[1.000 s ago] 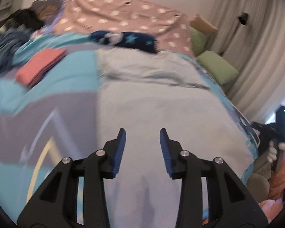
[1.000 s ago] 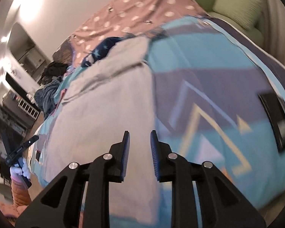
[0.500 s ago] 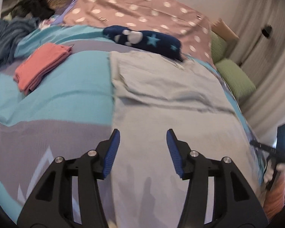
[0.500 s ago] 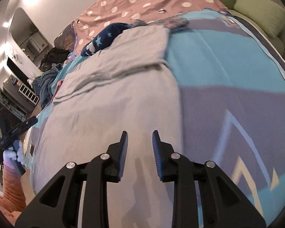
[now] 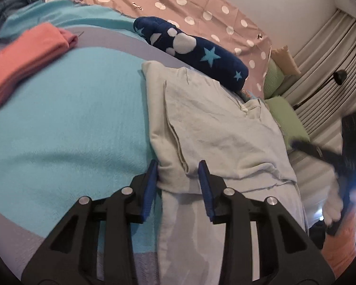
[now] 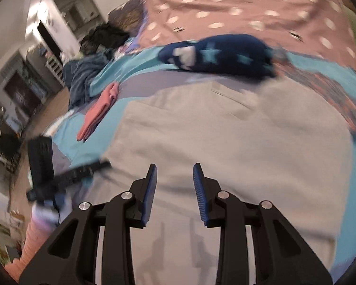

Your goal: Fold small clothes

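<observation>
A pale grey garment (image 5: 213, 128) lies flat on the bed with its far part folded back over itself; it also fills the right wrist view (image 6: 237, 137). My left gripper (image 5: 178, 163) is open, its blue pads on either side of the folded layer's left near corner, close to the cloth. My right gripper (image 6: 174, 166) is open and empty, over the middle of the garment. The right gripper shows blurred at the right of the left wrist view (image 5: 344, 159); the left gripper shows blurred in the right wrist view (image 6: 66, 175).
A folded coral garment (image 5: 23, 57) lies at the left on the teal and grey bedspread (image 5: 71, 123). A rolled navy star-print cloth (image 5: 194, 52) lies beyond the grey garment. Behind are a pink dotted cover (image 5: 178, 7), green pillows (image 5: 287, 116) and dark clothes (image 6: 90, 71).
Both grippers have moved forward along the grey garment toward its folded far part. The left gripper now straddles the fold's corner. The right gripper's fingers have opened wider.
</observation>
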Tool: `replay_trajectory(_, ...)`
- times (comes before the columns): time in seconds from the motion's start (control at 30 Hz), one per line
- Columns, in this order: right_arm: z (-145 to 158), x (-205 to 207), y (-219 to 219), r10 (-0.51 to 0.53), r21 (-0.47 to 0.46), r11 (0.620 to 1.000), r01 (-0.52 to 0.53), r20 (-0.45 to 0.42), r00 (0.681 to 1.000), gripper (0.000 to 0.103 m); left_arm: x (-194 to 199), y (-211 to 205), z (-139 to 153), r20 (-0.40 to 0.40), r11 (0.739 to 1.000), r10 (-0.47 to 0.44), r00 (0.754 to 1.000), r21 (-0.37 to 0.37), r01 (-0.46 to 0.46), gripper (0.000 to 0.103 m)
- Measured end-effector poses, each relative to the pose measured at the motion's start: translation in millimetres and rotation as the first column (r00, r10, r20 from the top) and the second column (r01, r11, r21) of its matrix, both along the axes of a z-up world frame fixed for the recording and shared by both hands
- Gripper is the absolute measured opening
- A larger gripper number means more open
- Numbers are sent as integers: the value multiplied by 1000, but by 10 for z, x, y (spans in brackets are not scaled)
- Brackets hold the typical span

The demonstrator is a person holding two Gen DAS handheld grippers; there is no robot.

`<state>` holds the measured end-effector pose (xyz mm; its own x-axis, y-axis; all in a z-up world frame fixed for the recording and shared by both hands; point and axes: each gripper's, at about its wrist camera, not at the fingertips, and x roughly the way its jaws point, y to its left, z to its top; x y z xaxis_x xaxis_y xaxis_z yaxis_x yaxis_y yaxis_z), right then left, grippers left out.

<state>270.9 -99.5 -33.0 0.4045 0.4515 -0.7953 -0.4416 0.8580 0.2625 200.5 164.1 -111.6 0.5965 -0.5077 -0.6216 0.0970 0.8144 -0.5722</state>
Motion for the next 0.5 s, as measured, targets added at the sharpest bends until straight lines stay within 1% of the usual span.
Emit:
replay_trajectory(0.1, -41, 314, 615, 43, -83, 996, -44, -6, 999, 33, -7, 113, -69, -4, 995, 1, 1000, -103, -2, 31)
replay_trajectory(0.13, -61, 388, 765, 54, -108, 993, -54, -8, 999, 33, -3, 121, -87, -7, 993, 1, 1000, -115, -2, 31)
replay_trajectory(0.17, -79, 483, 968, 73, -138, 988, -74, -12, 997, 34, -1, 126, -97, -6, 993, 0, 1000, -122, 0, 31)
replay_trajectory(0.2, -102, 588, 1206, 95, -166, 981, -98, -22, 995, 37, -4, 118, -96, -2, 993, -2, 1000, -118, 2, 31)
replay_trajectory(0.23, -116, 654, 1351, 110, -181, 977, -114, -33, 993, 43, -7, 95, -89, 4, 994, -8, 1000, -108, 9, 31)
replay_trajectory(0.3, -171, 789, 1681, 147, -236, 959, -157, -59, 987, 46, -15, 86, -83, 9, 995, -16, 1000, -101, 16, 31)
replay_trajectory(0.4, -313, 946, 2139, 185, -393, 896, -205, -88, 979, 46, -30, 87, -76, 10, 995, -22, 1000, -98, 23, 31)
replay_trajectory(0.5, -520, 1004, 2347, 191, -501, 832, -237, -143, 971, 47, -32, 60, -57, 16, 997, -27, 1000, -77, 28, 31)
